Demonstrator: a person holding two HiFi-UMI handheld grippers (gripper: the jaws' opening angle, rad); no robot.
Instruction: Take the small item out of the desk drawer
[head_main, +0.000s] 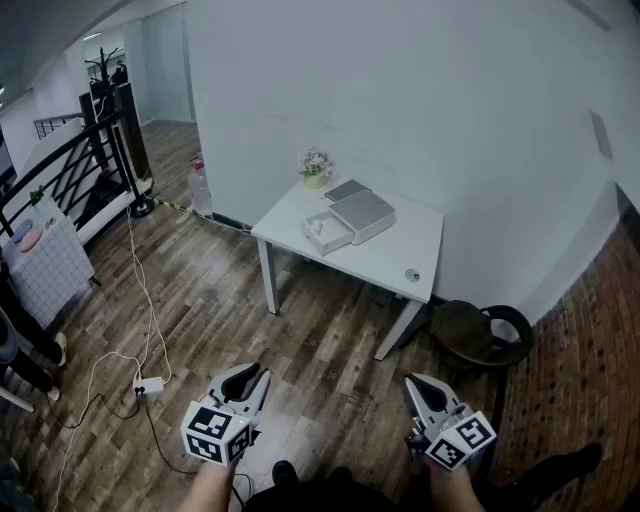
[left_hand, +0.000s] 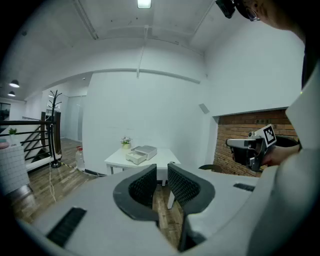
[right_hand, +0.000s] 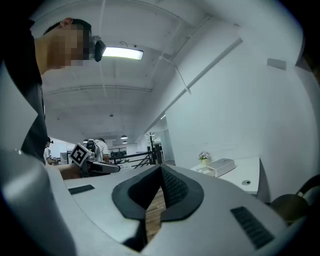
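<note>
Head view: left gripper (head_main: 252, 376) and right gripper (head_main: 417, 386) are low at the near edge over the wood floor (head_main: 320, 330), well apart from the white table (head_main: 400, 250) farther off. The drawer box (head_main: 362, 214) sits on the table with its drawer (head_main: 326, 232) pulled out to the left; the small item inside is too small to make out. Left gripper view: jaws a narrow gap apart, nothing between. Right gripper view: jaws pressed together, empty.

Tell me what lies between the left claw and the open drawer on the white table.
Bare wooden floor only, from the left claw to the edge of the table that bears the drawer; the head view shows it.
</note>
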